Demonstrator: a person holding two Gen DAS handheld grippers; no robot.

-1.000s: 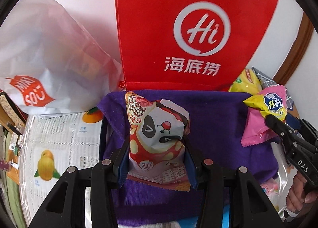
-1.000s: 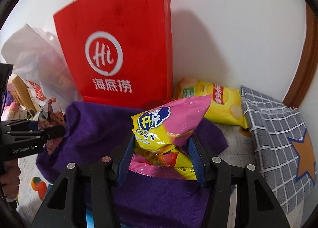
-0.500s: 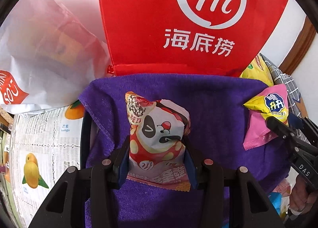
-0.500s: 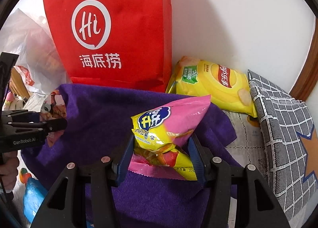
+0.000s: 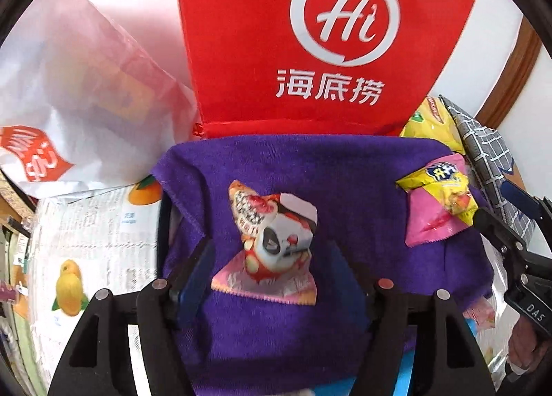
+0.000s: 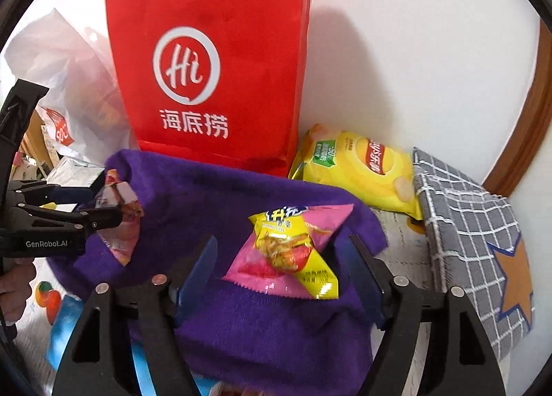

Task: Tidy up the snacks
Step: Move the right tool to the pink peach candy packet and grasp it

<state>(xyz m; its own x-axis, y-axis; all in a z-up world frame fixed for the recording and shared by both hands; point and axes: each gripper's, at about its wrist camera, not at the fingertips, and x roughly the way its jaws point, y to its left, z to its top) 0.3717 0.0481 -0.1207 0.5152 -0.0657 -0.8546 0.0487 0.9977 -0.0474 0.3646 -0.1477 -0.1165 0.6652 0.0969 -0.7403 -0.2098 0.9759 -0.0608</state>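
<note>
A red-and-white panda snack packet [image 5: 272, 244] lies on the purple towel [image 5: 345, 182] between the spread fingers of my left gripper [image 5: 272, 268], which is open. A pink-and-yellow snack packet [image 6: 293, 251] lies on the same towel [image 6: 214, 195] between the spread fingers of my right gripper [image 6: 283, 268], also open. Each packet shows in the other view: the pink one at the right in the left wrist view [image 5: 438, 202], the panda one at the left in the right wrist view [image 6: 120, 220].
A tall red paper bag [image 6: 214, 61] stands behind the towel against the wall. A white plastic bag [image 5: 79, 99] sits to the left, a yellow chips bag [image 6: 358, 168] and a grey checked cloth box [image 6: 472, 233] to the right. Fruit-print paper [image 5: 89, 244] covers the table.
Both grippers have opened and released their packets, which now lie tipped on the purple towel. Both grippers have pulled back a little.
</note>
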